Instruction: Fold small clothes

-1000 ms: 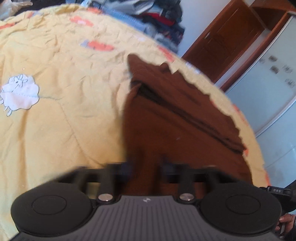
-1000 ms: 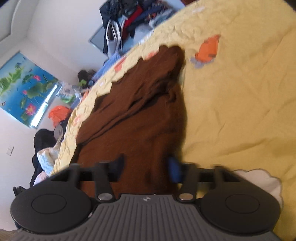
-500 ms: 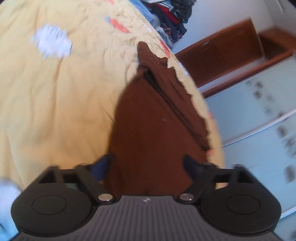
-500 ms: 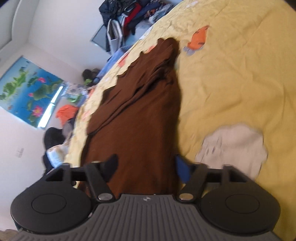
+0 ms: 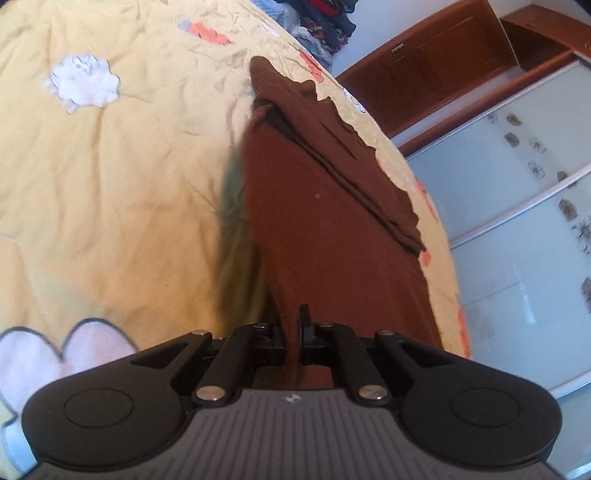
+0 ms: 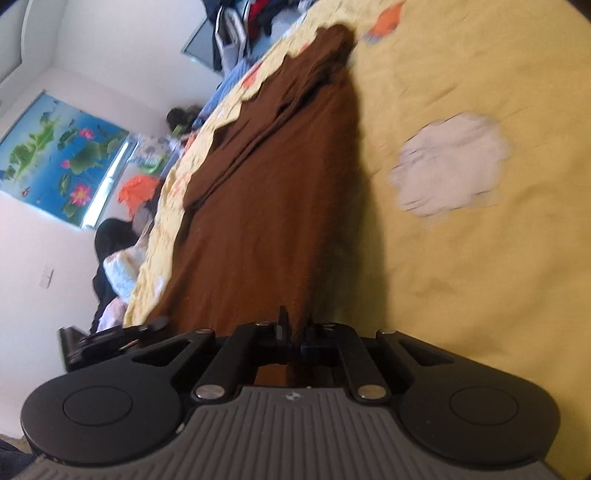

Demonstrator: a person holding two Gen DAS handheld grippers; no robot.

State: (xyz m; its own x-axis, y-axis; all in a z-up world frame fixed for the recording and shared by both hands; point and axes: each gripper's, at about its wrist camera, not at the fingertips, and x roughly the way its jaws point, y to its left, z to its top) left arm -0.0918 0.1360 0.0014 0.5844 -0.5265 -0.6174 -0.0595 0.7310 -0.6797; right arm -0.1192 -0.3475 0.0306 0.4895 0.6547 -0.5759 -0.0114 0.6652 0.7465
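A brown garment (image 5: 325, 206) lies along the edge of a yellow bedspread (image 5: 110, 184), folded lengthwise, its far end bunched in layers. In the left wrist view my left gripper (image 5: 291, 325) is shut on the garment's near edge, the cloth pinched between the black pads. In the right wrist view the same brown garment (image 6: 280, 177) stretches away from me, and my right gripper (image 6: 295, 328) is shut on its near edge too. The cloth rises from the bed toward both grippers. The other gripper (image 6: 110, 336) shows at the left edge of the right wrist view.
The bedspread carries white sheep patches (image 5: 83, 83) (image 6: 450, 166) and orange patches (image 5: 207, 31). Piled clothes (image 5: 325, 18) lie past the bed's far end. A wooden cabinet (image 5: 443, 55) and glass wardrobe doors (image 5: 517, 221) stand beside the bed. A flower poster (image 6: 59, 162) hangs on the wall.
Both grippers stood open around the garment's near edge half a second ago and have now shut on it. Both views have shifted along the bed.
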